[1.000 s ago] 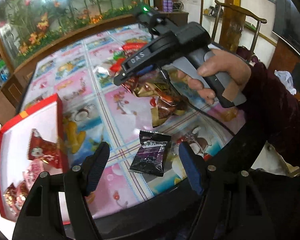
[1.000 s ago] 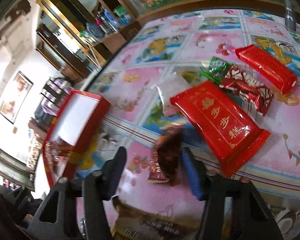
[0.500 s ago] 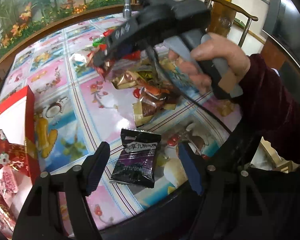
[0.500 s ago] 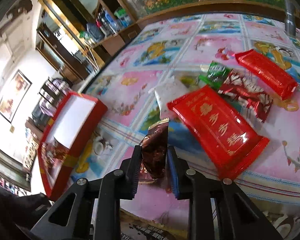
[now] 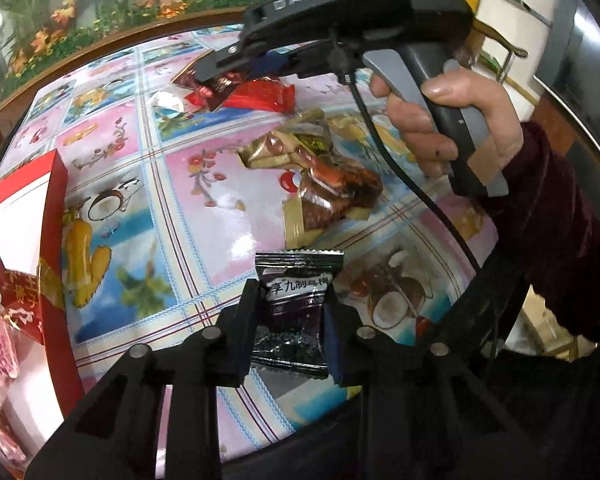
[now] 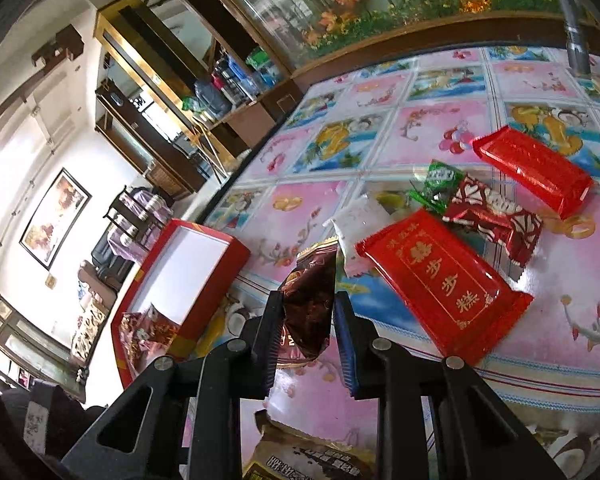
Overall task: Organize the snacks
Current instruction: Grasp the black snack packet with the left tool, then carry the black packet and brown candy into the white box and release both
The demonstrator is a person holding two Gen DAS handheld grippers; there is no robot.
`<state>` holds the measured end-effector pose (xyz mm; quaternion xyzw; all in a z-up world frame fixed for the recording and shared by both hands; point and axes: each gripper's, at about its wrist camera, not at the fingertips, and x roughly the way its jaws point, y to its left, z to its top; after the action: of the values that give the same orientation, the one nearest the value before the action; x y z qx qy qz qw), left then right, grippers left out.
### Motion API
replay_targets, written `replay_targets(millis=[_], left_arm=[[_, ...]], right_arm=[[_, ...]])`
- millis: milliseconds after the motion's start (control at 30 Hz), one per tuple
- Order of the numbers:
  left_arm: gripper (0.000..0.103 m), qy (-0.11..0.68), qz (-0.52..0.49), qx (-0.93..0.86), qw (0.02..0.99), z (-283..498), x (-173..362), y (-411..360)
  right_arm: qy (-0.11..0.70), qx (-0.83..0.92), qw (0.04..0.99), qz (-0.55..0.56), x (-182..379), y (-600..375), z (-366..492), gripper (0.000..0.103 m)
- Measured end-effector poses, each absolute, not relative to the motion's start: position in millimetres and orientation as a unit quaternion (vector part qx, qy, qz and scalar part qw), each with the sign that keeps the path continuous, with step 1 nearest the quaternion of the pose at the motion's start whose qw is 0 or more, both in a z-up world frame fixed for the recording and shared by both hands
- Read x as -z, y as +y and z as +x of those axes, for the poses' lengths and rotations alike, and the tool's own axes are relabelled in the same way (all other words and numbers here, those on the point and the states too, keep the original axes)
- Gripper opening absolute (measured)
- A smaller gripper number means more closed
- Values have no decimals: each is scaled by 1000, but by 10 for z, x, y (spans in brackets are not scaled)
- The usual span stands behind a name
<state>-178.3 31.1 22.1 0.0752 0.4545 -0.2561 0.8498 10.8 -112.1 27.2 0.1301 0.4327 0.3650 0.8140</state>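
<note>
My left gripper (image 5: 288,320) is shut on a black plum-candy packet (image 5: 296,304) near the table's front edge. My right gripper (image 6: 306,320) is shut on a dark brown snack packet (image 6: 308,312) and holds it above the table; from the left wrist view it (image 5: 224,70) hangs over the far snacks with that packet (image 5: 212,88) in its tip. A red box (image 6: 180,280) with a white inside lies at the left and holds several red and pink snacks (image 5: 4,304).
Loose snacks lie on the flowered tablecloth (image 5: 120,208): a pile of gold and brown packets (image 5: 320,184), two long red bars (image 6: 440,292) (image 6: 536,168), a red-white packet (image 6: 492,216), a green one (image 6: 440,184). A brown bag (image 6: 308,456) lies below my right gripper.
My left gripper has closed on the black packet. My right gripper closed on the brown packet and has lifted it off the table.
</note>
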Motion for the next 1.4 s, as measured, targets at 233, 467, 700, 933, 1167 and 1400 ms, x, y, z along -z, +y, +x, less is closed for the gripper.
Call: replay_targets(millis=[233,467,700,933,1167,1400], left_arm=[[22,440,44,241,864,-1777,-255,403],[20,421,29,228,877,-1806,-369,473],[20,402,13,219,889,-1843,-462,535],[20,354,16,195,915,-1925,-809,700],[20,308,26,127,942,-2024,-1134,1116],[20,309,12,32,950,-2093,-1178,1829]], right_arm=[[428,-370,814,134,-289,-1126,97,26],[411,-379,815,148,-323,-1199,80,26],[416,-371,817,148,-278,-1201,99,26],[405,-382,817,151,-306,-1176,71,26],[363,-417,819,153,-506,-944,-142,26],[350,-484,789,146,-647,-108,-466,25]])
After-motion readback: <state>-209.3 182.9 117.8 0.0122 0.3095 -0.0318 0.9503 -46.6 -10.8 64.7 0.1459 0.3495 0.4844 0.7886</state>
